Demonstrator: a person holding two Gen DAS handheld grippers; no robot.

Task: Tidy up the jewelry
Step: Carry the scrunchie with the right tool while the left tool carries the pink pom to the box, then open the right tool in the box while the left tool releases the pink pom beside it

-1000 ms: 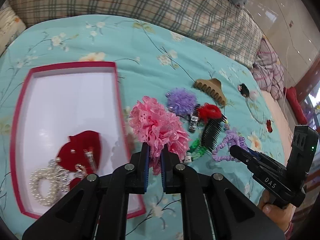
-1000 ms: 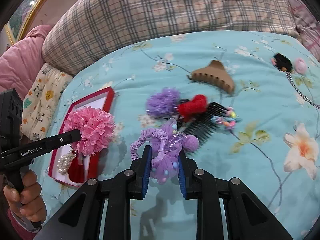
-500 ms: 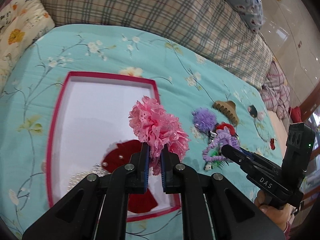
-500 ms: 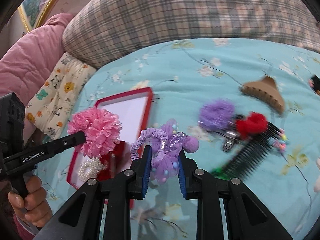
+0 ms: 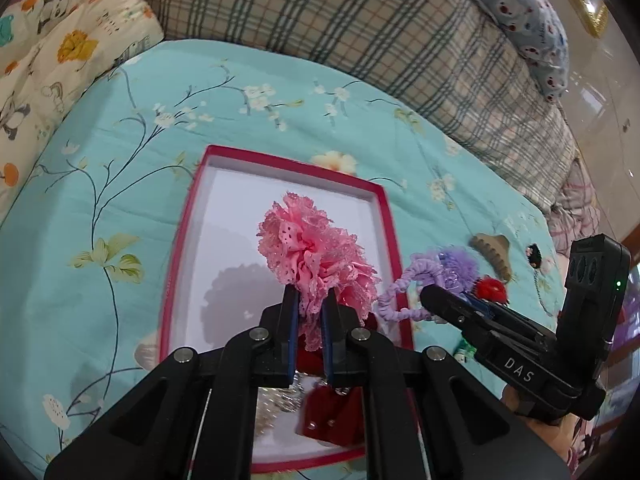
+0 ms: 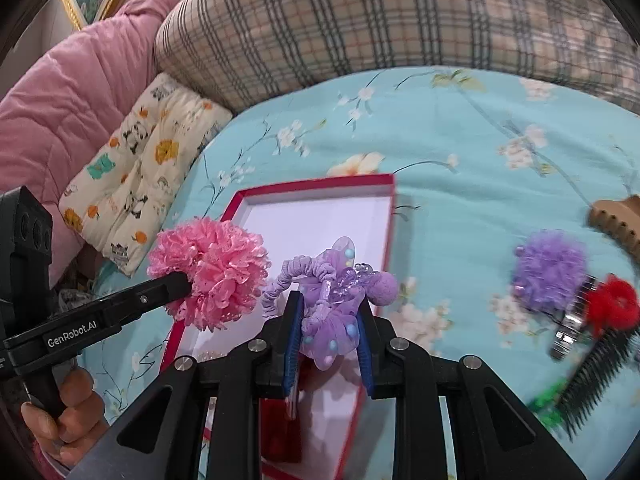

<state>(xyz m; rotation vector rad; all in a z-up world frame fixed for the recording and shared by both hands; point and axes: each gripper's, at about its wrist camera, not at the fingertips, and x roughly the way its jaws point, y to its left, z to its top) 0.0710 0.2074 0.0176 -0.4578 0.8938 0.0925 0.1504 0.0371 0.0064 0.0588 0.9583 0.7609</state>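
My left gripper (image 5: 309, 322) is shut on a pink lace scrunchie (image 5: 316, 256) and holds it above the red-rimmed white box (image 5: 188, 216). The scrunchie also shows in the right wrist view (image 6: 212, 272). My right gripper (image 6: 328, 336) is shut on a purple hair tie with beads and a butterfly (image 6: 332, 296), held over the box's right edge (image 6: 390, 216). In the left wrist view the purple hair tie (image 5: 404, 292) hangs from the right gripper beside the box. A dark red cloth piece (image 5: 336, 416) and pearls lie in the box, partly hidden.
On the teal floral bedspread to the right lie a purple scrunchie (image 6: 550, 270), a red scrunchie (image 6: 612, 306), a black comb (image 6: 596, 376), a tan claw clip (image 6: 618, 222) and a green clip (image 6: 548, 402). A plaid pillow (image 6: 400, 20) and a panda cushion (image 6: 140, 160) border the bed.
Both grippers have moved left with their hair pieces, from over the pile of accessories to over the red box. The box now lies straight ahead in both views.
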